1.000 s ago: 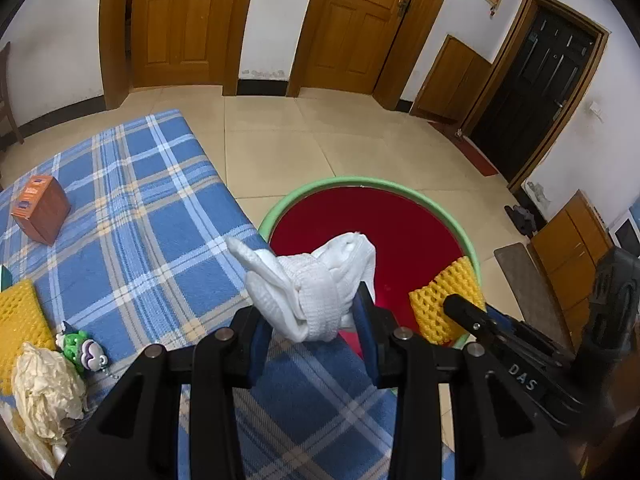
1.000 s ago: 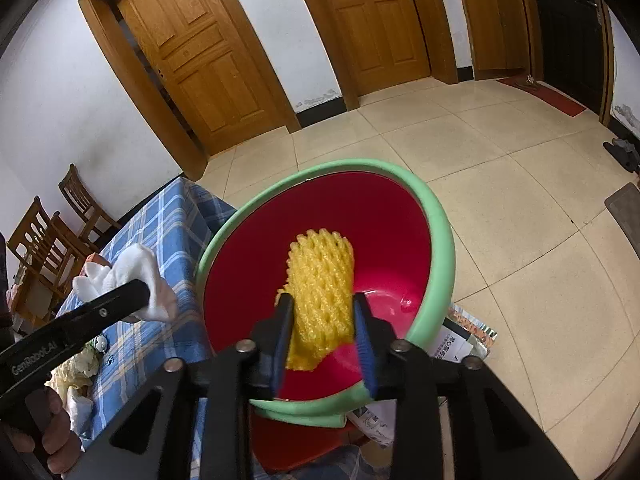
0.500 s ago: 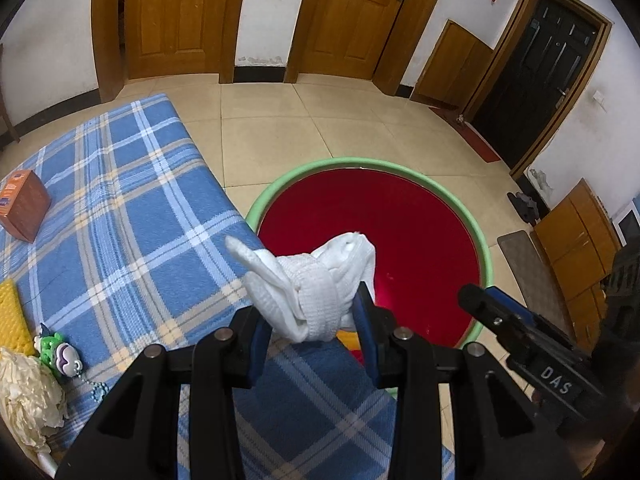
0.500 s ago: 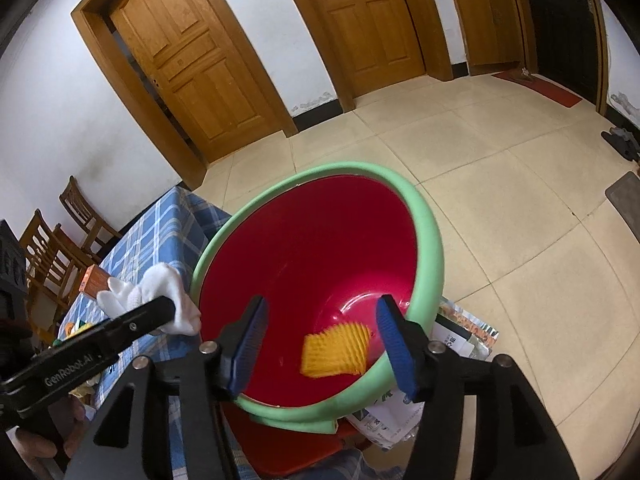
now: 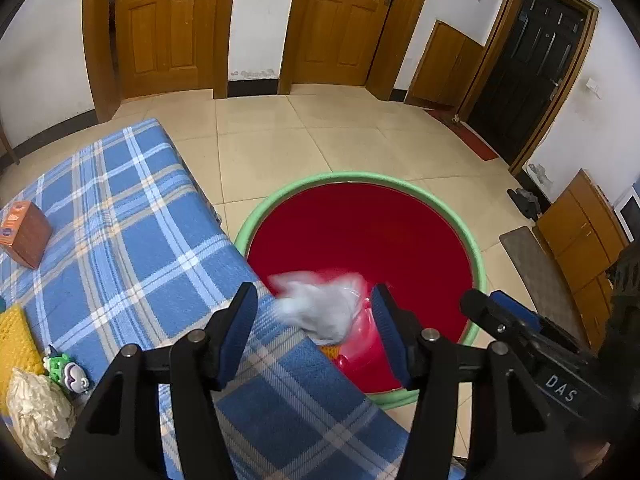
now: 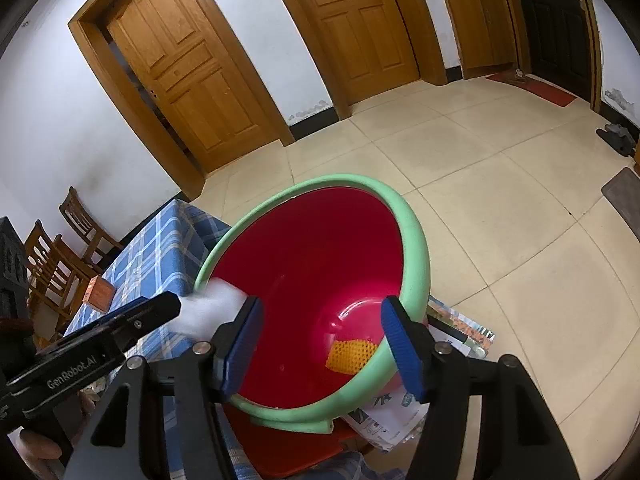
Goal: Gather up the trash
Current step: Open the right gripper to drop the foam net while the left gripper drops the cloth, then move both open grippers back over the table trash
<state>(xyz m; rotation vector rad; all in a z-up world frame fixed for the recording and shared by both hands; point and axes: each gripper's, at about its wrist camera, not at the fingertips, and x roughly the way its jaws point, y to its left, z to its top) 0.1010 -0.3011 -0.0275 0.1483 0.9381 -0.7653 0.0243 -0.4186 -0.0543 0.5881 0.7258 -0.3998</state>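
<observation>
Trash still on blue plaid cloth (image 5: 132,264): cream wad (image 5: 38,412), yellow net (image 5: 16,344), left of basin (image 5: 476,264); nearer left gripper (image 5: 316,328), opening, white wad (image 5: 320,312) dropping free; right gripper (image 6: 320,344) opening, empty.

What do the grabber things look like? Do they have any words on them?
Both are black plastic. The left gripper has two chunky arms ending in dark blue ribbed pads, with round silver screws on top. The right gripper looks the same: black body, blue ribbed pads, silver screws. White letters say "GenRobot.AI" on the side of the left one and "DAS" on the right one.
</observation>
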